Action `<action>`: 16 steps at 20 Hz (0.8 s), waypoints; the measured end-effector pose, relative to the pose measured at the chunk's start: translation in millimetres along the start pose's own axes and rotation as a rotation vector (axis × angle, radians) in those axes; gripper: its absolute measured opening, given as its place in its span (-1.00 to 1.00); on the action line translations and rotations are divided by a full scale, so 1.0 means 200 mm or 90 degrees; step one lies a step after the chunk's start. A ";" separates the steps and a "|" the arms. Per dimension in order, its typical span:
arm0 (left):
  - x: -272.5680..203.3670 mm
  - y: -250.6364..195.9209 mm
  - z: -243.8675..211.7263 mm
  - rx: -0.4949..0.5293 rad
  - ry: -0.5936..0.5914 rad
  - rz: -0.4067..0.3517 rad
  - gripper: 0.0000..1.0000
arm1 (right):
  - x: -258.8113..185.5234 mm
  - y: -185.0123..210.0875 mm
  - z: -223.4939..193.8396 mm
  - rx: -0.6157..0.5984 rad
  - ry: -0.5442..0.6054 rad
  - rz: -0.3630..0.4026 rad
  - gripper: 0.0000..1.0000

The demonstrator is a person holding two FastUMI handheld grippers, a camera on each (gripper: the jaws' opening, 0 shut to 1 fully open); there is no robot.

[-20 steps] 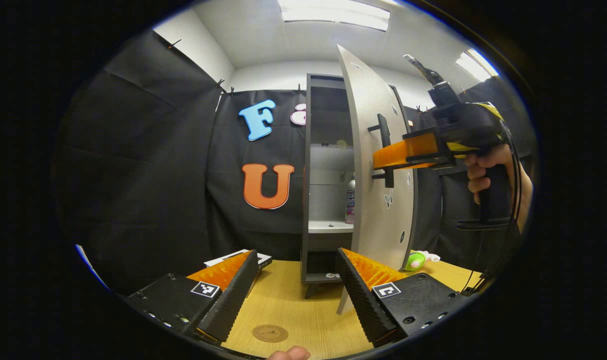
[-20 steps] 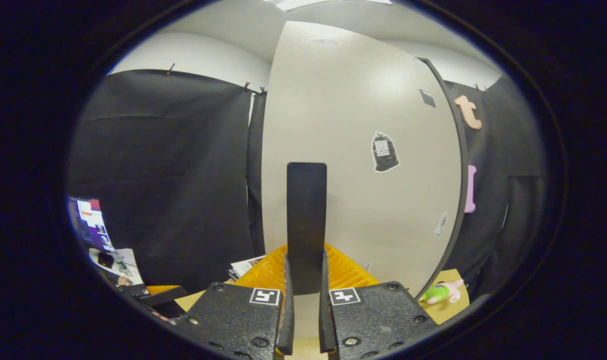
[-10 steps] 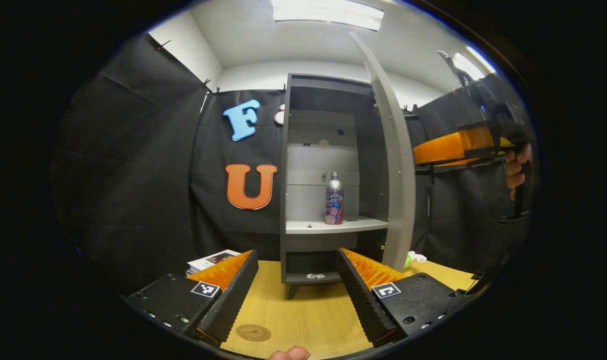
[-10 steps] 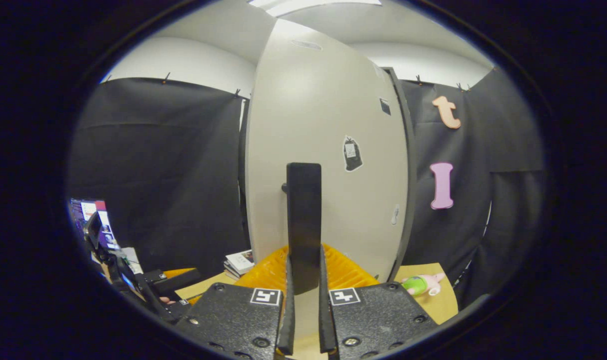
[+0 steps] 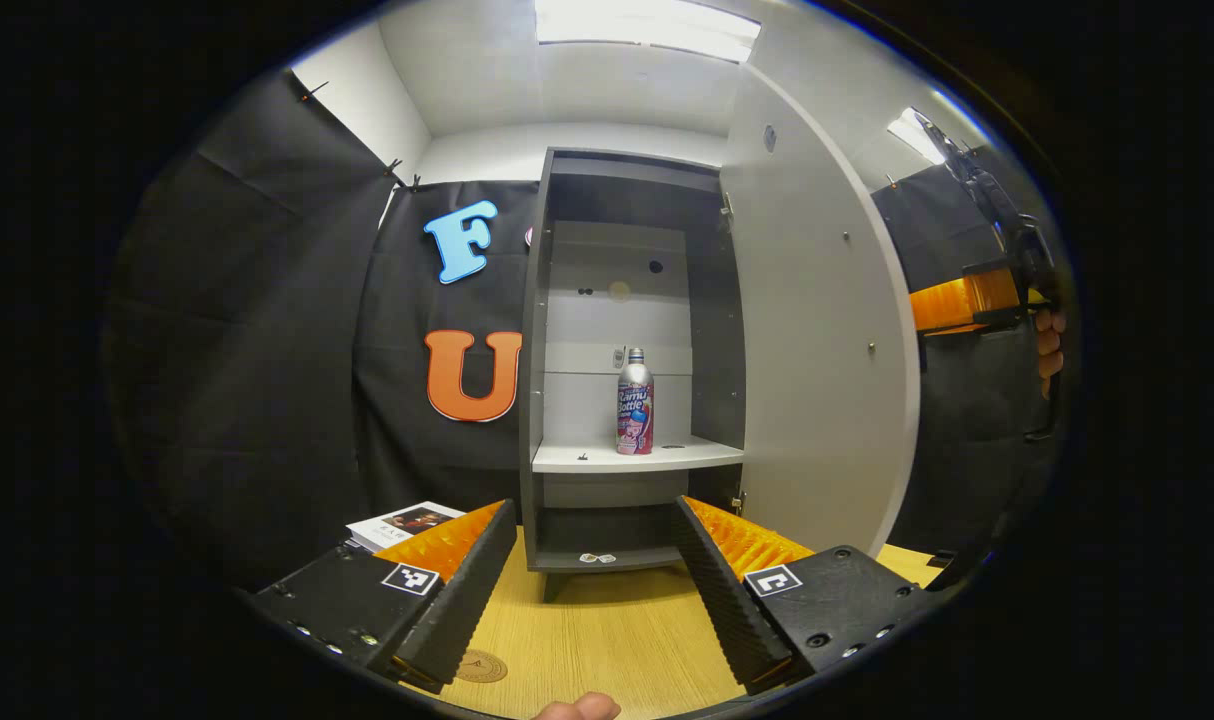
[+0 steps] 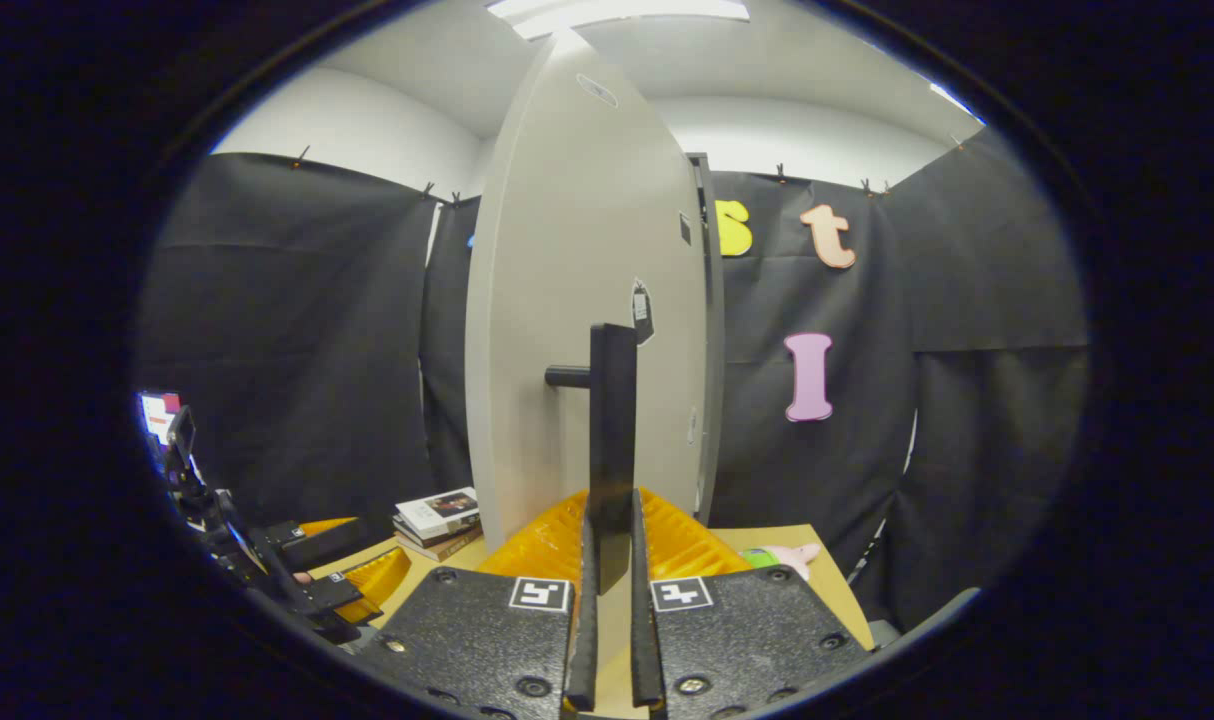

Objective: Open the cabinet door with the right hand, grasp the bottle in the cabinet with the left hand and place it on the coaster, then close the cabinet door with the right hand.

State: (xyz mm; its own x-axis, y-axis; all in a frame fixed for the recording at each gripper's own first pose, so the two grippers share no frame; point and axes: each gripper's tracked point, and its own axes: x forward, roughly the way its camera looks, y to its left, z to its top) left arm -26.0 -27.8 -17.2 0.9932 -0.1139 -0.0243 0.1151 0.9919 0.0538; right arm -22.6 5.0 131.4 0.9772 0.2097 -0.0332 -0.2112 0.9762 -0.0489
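The grey cabinet point(image 5: 537, 330) stands open on the wooden table. Its pale door point(image 5: 817, 330) is swung out wide to the right. On the white shelf point(image 5: 577, 458) a silver bottle point(image 5: 635, 402) with a pink label stands upright. My left gripper point(image 5: 595, 560) is open low in front of the cabinet, well short of the bottle. A round brown coaster point(image 5: 481, 666) lies on the table near its left finger. In the right gripper view my right gripper point(image 6: 609, 590) is shut on the black door handle point(image 6: 612, 440) of the door point(image 6: 577, 330). It appears again as an orange gripper point(image 5: 967, 305) at the far right.
A stack of books point(image 5: 402, 524) lies left of the cabinet, also seen as books point(image 6: 437, 515) in the right gripper view. A pink and green toy point(image 6: 785, 556) rests on the table point(image 5: 607, 640) behind the door. Black cloth walls close the booth in.
The right gripper has pulled the door from partly open to wide open. The bottle, first half hidden by the door, now stands in full view. The left gripper stayed open.
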 end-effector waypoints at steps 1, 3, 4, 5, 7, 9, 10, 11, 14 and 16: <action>0.00 -0.01 -0.01 0.000 0.001 -0.001 0.90 | -0.01 -0.05 0.00 -0.003 -0.002 -0.016 -0.68; 0.01 -0.03 -0.01 -0.001 0.001 -0.005 0.90 | -0.03 -0.15 -0.01 -0.006 -0.005 -0.044 -0.75; 0.01 -0.04 -0.01 -0.002 0.000 -0.007 0.90 | -0.04 -0.19 -0.01 -0.004 -0.008 -0.056 -0.80; 0.01 -0.05 0.00 -0.004 -0.001 -0.008 0.90 | -0.05 -0.24 0.00 -0.003 -0.012 -0.068 -0.84; 0.02 -0.07 -0.01 -0.006 -0.002 -0.016 0.90 | -0.06 -0.36 0.00 -0.012 -0.021 -0.105 -0.88; 0.03 -0.09 -0.01 -0.001 -0.002 -0.021 0.90 | -0.07 -0.45 -0.02 0.002 -0.023 -0.106 -0.92; 0.02 -0.11 0.00 0.002 -0.002 -0.024 0.90 | -0.06 -0.42 -0.03 0.024 -0.027 -0.089 -0.93; 0.02 -0.12 0.00 0.004 -0.002 -0.028 0.90 | -0.05 -0.40 -0.04 0.030 -0.031 -0.074 -0.92; 0.02 -0.15 0.00 0.009 -0.005 -0.032 0.90 | -0.06 -0.43 -0.03 0.000 -0.034 -0.081 -0.93; 0.02 -0.17 0.01 0.009 -0.009 -0.035 0.90 | -0.07 -0.43 -0.04 -0.005 -0.031 -0.086 -0.92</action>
State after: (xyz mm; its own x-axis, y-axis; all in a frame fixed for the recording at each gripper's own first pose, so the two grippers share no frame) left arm -26.1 -62.1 -16.3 0.9854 -0.1697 -0.0130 0.1702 0.9831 0.0675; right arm -18.2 -82.6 127.8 0.9966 0.0793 0.0229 -0.0779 0.9953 -0.0570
